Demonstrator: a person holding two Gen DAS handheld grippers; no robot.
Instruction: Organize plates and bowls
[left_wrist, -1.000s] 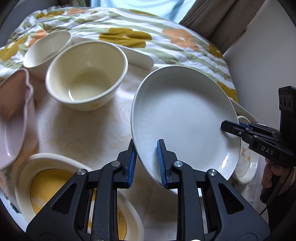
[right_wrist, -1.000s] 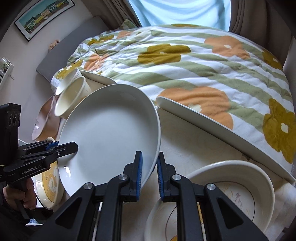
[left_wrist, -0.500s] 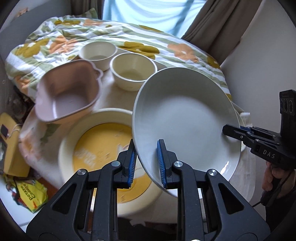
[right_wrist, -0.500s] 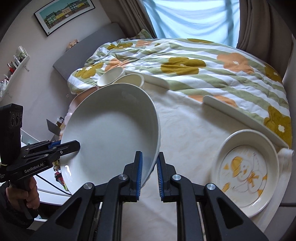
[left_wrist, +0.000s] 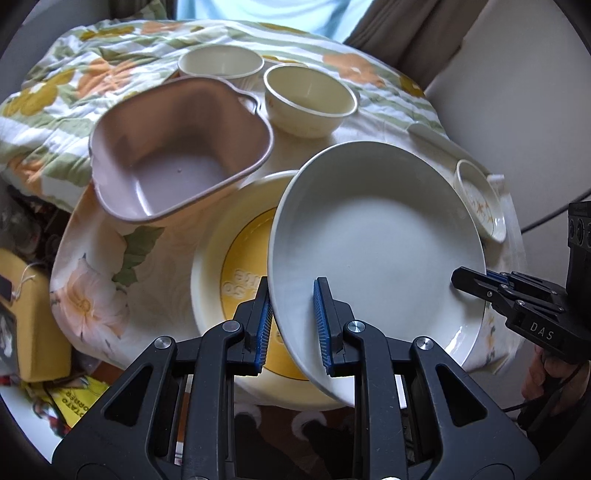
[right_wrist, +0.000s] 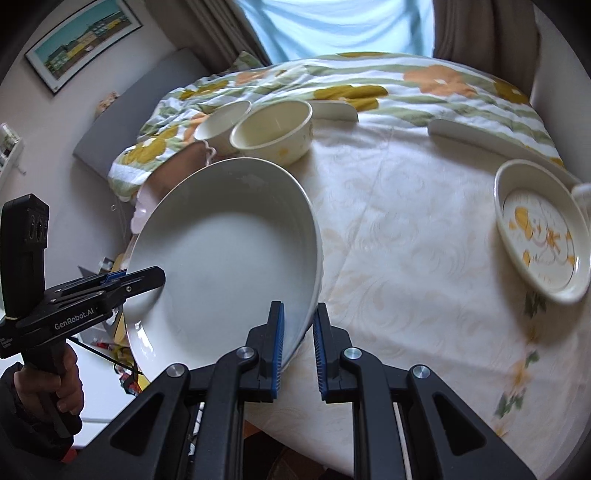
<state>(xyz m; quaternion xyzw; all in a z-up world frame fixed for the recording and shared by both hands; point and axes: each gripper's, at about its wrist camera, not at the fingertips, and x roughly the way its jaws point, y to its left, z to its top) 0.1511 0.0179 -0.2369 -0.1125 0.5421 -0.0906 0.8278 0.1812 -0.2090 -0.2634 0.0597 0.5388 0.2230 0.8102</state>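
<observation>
Legibly marked "GenRobot.AI", the left gripper (left_wrist: 293, 325) and the "DAS"-marked right gripper (right_wrist: 298, 345) each pinch opposite rims of the white plate (left_wrist: 373, 243), held tilted over the yellow plate (left_wrist: 236, 273) on the table (right_wrist: 406, 229).

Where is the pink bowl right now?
In the left wrist view, the pink squarish plastic bowl sits upper left, beside two cream bowls and behind the yellow-centred plate.
</observation>
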